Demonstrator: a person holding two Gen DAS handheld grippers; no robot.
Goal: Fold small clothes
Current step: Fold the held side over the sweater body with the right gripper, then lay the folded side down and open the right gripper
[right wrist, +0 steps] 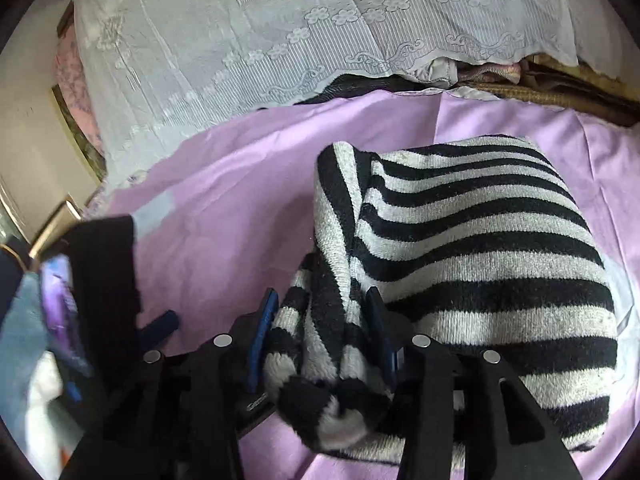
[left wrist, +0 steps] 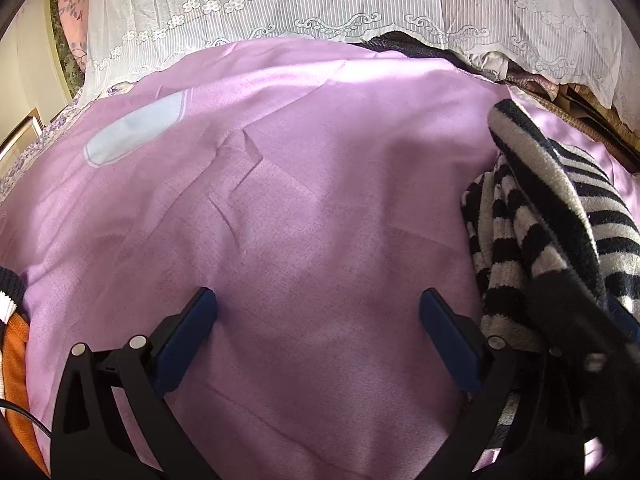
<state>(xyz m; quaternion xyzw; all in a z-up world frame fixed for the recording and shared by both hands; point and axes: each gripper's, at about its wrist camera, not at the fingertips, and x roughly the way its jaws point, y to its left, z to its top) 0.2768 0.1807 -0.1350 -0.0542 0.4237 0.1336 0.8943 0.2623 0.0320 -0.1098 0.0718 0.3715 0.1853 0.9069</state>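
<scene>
lilac sheet [left wrist: 320, 208] covers the whole work surface, lightly creased, with a pale blue patch [left wrist: 132, 130] far ahead and to the left of the left fingers. beyond it, past all the fingertips, hangs a white lace curtain [left wrist: 320, 4], and a woven brown edge [right wrist: 540, 96] shows at the far right.

the striped knit garment [right wrist: 472, 264], black and white, lies bunched on the sheet, its bulk ahead and to the right of the right fingers, stripes running crosswise. a narrower folded part runs lengthwise, from a far end ahead of the fingers back toward the camera and in between them.

the right gripper [right wrist: 320, 304] reaches forward low over the sheet, its blue pads [right wrist: 264, 320] closed against that narrow part on both sides. the left gripper [left wrist: 318, 300] points forward over bare sheet, fingers spread wide with nothing between them; the garment sits just beyond its right finger.
</scene>
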